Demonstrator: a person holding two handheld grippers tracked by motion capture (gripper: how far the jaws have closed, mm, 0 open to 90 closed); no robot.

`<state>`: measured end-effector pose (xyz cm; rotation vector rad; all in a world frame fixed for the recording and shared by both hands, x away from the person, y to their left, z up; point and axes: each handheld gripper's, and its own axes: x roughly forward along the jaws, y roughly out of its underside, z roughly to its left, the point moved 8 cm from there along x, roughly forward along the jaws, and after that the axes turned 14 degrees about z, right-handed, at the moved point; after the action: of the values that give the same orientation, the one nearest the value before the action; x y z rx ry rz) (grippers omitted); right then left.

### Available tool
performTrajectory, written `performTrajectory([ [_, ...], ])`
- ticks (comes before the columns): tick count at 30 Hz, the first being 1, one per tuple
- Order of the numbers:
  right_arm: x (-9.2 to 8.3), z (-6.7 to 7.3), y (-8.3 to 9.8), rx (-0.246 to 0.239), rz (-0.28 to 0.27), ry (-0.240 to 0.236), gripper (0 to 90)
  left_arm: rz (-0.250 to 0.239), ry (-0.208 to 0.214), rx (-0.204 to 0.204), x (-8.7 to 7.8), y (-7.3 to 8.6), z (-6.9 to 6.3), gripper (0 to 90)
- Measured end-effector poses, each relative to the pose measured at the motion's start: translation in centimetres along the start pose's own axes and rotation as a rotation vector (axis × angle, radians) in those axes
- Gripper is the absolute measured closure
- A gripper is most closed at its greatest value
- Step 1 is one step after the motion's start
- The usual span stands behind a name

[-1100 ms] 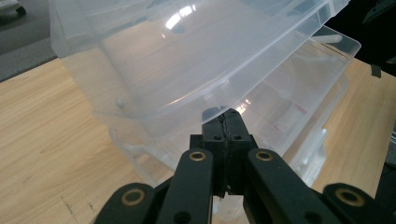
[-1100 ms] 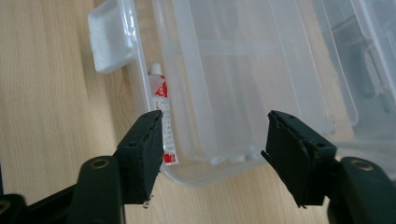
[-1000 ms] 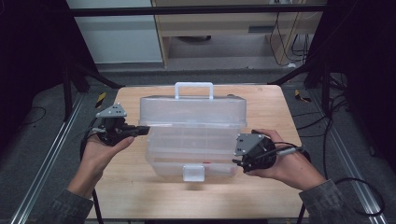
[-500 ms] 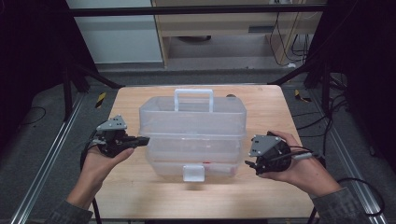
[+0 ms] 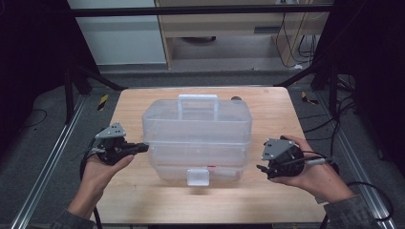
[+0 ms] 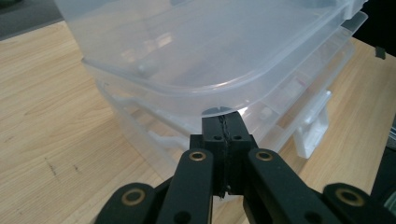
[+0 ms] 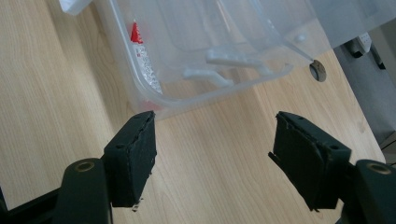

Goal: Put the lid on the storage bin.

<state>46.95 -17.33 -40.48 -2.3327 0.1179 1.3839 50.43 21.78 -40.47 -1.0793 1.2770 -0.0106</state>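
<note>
1. The clear plastic toolbox [image 5: 197,138] sits mid-tabletop [image 5: 267,200], its white latch [image 5: 198,177] on the near side.
2. The left hand-held gripper [image 5: 141,147], jaws pressed together on nothing, noses its left rim; a push there could skid the box rightward.
3. The right hand-held gripper [image 5: 261,168] stands wide, just clear of the right side, so nothing braces the box.
4. The red-capped tube [image 7: 144,58] inside would slide about.
</note>
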Motion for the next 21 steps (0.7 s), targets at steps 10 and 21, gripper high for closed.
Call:
performTrajectory([
  [10,0.7,-0.5,0.9,0.029,0.014,-0.006,29.9,0.005,0.007,-0.016,0.5,1.1,0.3,90.0],
  [21,3.9,-3.1,2.8,0.152,0.075,0.024,25.9,0.01,0.006,-0.007,1.0,1.6,0.4,90.0],
])
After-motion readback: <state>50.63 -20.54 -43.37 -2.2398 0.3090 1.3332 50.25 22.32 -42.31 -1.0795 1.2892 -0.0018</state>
